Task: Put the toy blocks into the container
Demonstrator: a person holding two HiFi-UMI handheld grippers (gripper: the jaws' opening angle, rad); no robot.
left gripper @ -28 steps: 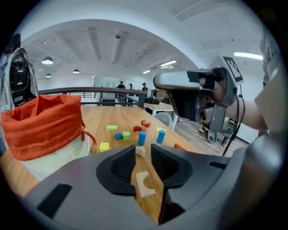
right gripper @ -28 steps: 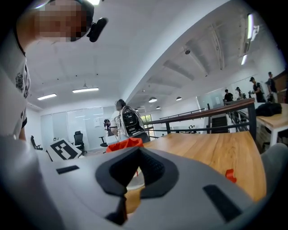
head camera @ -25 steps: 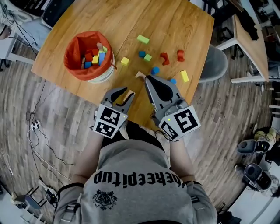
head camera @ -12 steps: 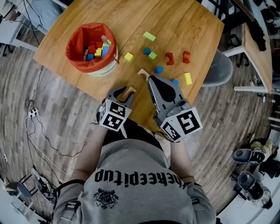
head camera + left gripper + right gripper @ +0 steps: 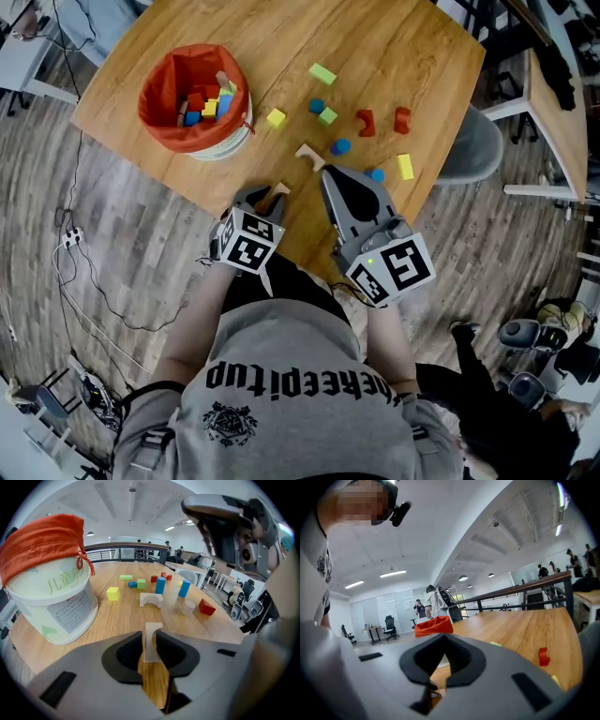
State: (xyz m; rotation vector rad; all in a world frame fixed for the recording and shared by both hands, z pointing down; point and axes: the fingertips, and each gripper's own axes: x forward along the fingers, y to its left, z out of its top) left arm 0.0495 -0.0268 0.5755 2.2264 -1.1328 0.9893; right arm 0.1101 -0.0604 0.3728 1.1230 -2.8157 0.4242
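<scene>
A pale wooden arch block (image 5: pixel 151 638) is seen upright between the jaws of the left gripper (image 5: pixel 266 194). These jaws are closing on it, and the pads are drawn near its two faces without clear pressure. The white plastic bucket lined with orange cloth (image 5: pixel 51 597) is found ahead and left of these jaws, with coloured toy blocks (image 5: pixel 208 105) inside it. A second pale arch block (image 5: pixel 151 600) and loose coloured blocks (image 5: pixel 323 73) are scattered ahead and right of them on the wooden table (image 5: pixel 394 37). The jaws of the right gripper (image 5: pixel 325 172) are held fully together with nothing between them. A small red block (image 5: pixel 543 656) is seen ahead and right of them.
</scene>
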